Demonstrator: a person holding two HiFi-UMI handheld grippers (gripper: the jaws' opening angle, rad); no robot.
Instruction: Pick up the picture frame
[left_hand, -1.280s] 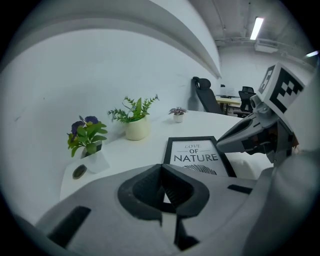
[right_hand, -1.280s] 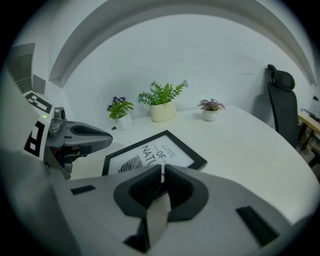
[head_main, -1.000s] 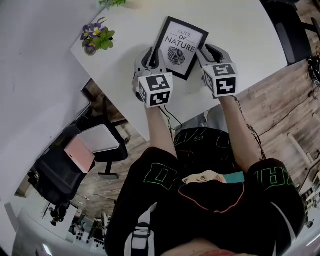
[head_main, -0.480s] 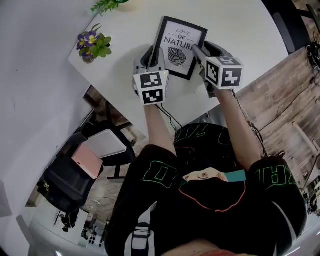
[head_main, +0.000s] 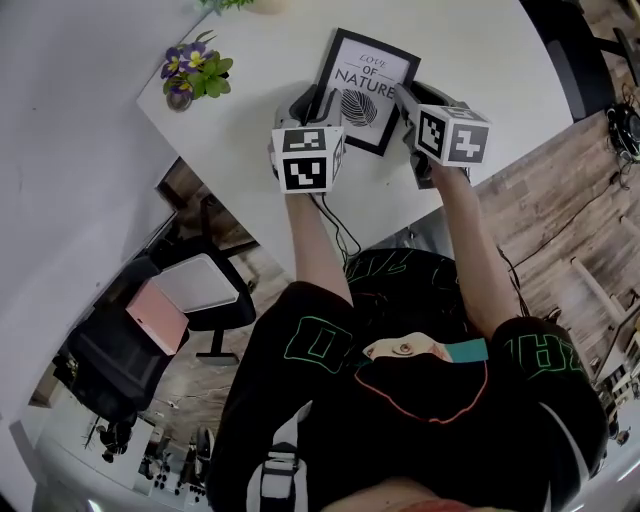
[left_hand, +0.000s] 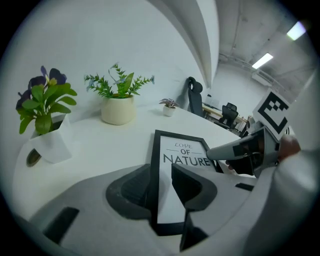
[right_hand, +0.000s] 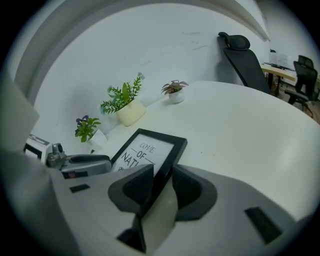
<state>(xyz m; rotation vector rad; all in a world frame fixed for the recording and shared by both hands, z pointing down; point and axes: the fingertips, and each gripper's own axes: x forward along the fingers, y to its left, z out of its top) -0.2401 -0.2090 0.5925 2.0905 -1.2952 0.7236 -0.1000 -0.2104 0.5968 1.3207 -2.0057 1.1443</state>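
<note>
A black picture frame (head_main: 362, 88) with a "Love of Nature" print lies on the white table (head_main: 480, 60). My left gripper (head_main: 318, 104) straddles its left border. In the left gripper view the jaws (left_hand: 160, 170) are opening: the border (left_hand: 155, 190) runs beside the left pad and a strip of white print shows before the right pad. My right gripper (head_main: 405, 100) is at the frame's right border. In the right gripper view its jaws (right_hand: 162, 172) are closing and the black edge (right_hand: 165, 160) fills the space between the pads.
A purple flower in a white pot (head_main: 192, 75) stands left of the frame. A green plant in a cream pot (left_hand: 117, 102) and a small pink plant (right_hand: 174, 90) stand farther back. The table's near edge runs under my wrists. An office chair (head_main: 150, 320) stands on the floor below.
Both grippers have rolled at the frame's sides, and their marker cubes show different faces. The frame stays in about the same spot on the table.
</note>
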